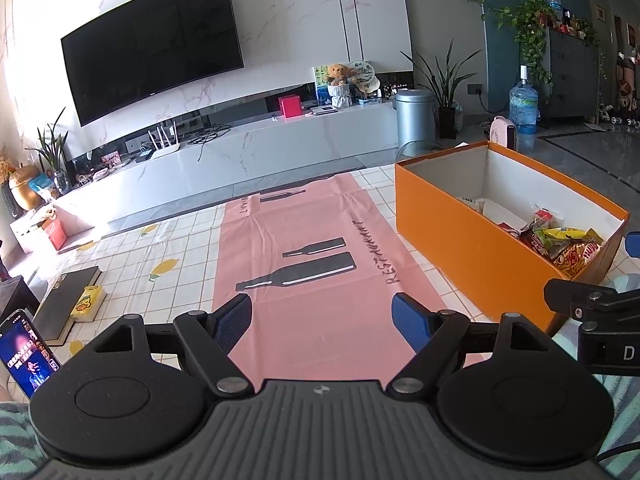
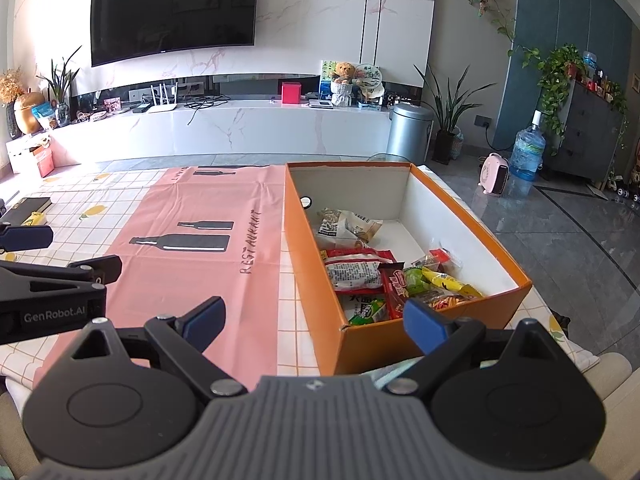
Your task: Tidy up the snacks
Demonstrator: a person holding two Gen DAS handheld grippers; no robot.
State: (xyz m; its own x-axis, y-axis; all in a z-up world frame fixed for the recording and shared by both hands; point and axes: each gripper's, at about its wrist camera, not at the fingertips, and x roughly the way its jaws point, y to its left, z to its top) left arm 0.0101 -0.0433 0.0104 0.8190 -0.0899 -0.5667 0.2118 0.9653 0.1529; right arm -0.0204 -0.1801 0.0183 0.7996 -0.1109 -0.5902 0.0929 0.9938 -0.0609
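Note:
An orange box [image 2: 304,248] with a white inside stands on the table's right half; it also shows in the left wrist view [image 1: 460,240]. Several snack packets [image 2: 360,272] lie in its near end, also seen in the left wrist view [image 1: 568,244]. My left gripper [image 1: 322,320] is open and empty above the pink mat [image 1: 304,240], left of the box. My right gripper [image 2: 316,320] is open and empty, its right finger over the box's near corner. No snacks lie on the mat [image 2: 192,248].
A black book [image 1: 68,300] with a yellow packet [image 1: 86,304] beside it lies at the table's left edge. A phone [image 1: 24,352] stands at the near left. A TV wall and a low cabinet [image 2: 224,128] are behind the table.

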